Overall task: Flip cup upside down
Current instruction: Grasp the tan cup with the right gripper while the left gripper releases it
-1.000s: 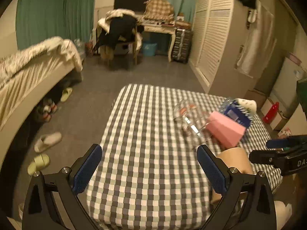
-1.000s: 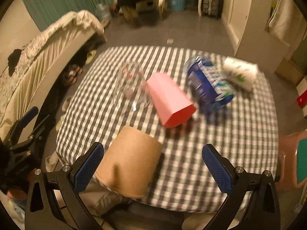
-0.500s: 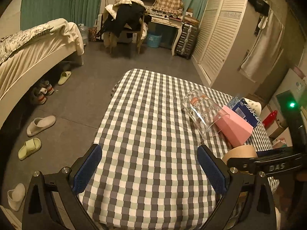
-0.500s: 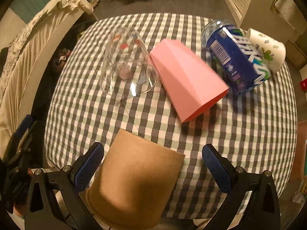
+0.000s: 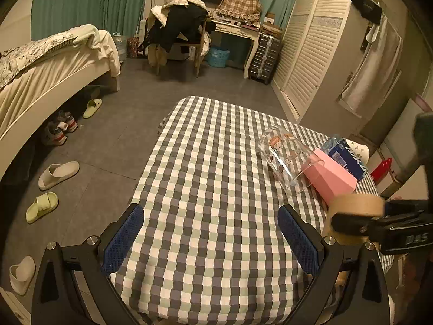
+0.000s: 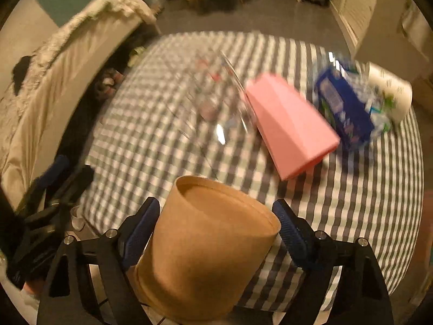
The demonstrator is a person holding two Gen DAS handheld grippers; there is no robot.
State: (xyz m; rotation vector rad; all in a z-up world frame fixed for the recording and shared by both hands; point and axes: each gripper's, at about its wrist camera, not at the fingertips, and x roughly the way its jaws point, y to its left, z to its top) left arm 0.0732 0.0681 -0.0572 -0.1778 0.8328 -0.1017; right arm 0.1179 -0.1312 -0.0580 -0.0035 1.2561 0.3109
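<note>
A brown paper cup stands between the fingers of my right gripper, which is shut on its sides at the near edge of the checked table. The cup's flat end faces up and is tilted toward me. In the left wrist view the same cup shows at the right edge, held by the other gripper. My left gripper is open and empty above the near left part of the table.
A clear glass, a pink cup, a blue-labelled bottle and a white paper cup lie on their sides on the table's right half. A bed and slippers are to the left.
My right gripper has closed in on the brown cup and taken hold of it; the cup now stands up between the fingers. The right view is blurred by motion. My left gripper stays open.
</note>
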